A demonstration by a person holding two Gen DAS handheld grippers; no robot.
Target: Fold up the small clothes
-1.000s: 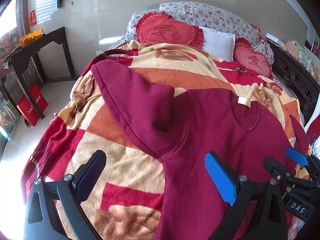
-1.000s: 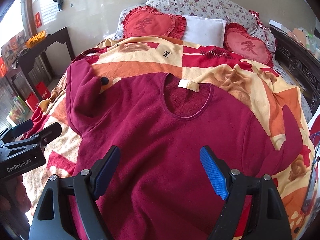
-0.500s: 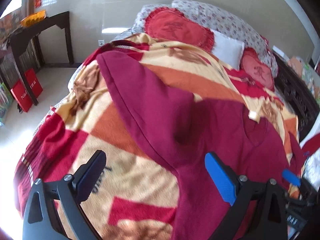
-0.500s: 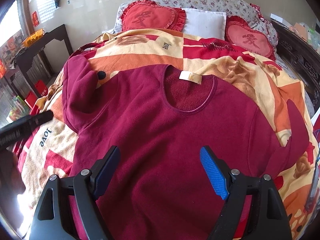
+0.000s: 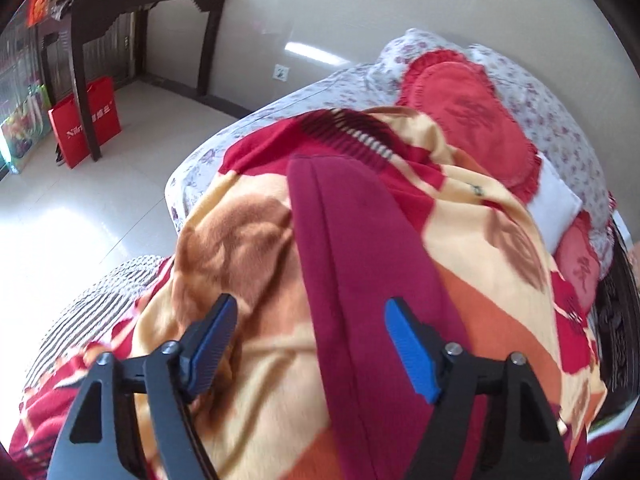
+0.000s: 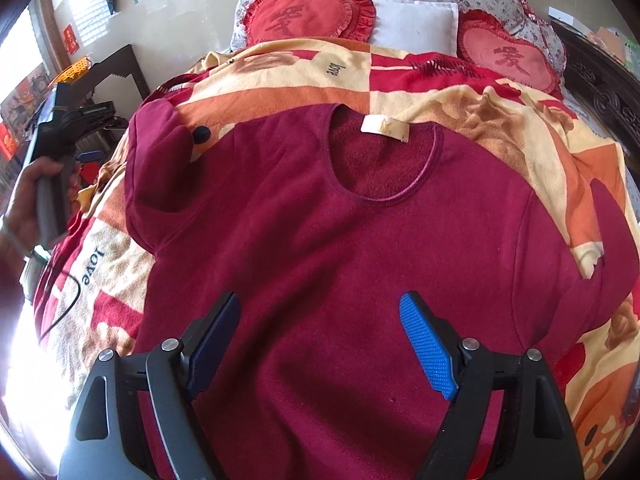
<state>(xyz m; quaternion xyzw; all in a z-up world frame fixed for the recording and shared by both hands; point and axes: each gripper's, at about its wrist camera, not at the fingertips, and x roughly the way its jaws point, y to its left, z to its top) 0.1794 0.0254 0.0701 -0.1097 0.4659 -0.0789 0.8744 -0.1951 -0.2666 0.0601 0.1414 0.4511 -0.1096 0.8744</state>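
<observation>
A maroon sweater (image 6: pixel 340 240) lies flat, neck opening up, on a patterned red, orange and cream blanket (image 6: pixel 280 76) on a bed. Its left sleeve (image 5: pixel 360 264) runs up the blanket toward the bed's left edge. My left gripper (image 5: pixel 310 316) hangs over that sleeve with its jaws closing. The sleeve lies under the right half of the gap and the pads do not touch it. In the right wrist view a hand (image 6: pixel 36 188) holds the left gripper (image 6: pixel 94 136) beside the sleeve (image 6: pixel 160 168). My right gripper (image 6: pixel 320 312) stands open over the sweater's chest, holding nothing.
Two red heart cushions (image 6: pixel 308 12) and a white pillow (image 6: pixel 416 24) sit at the head of the bed. A dark wooden table (image 5: pixel 132 12) and a red bag (image 5: pixel 86 120) stand on the pale floor to the left. Dark carved wood (image 6: pixel 600 76) borders the right side.
My left gripper has swung left from the sweater's body to over the left sleeve near the bed's edge, and its jaws have narrowed. The right gripper has barely moved.
</observation>
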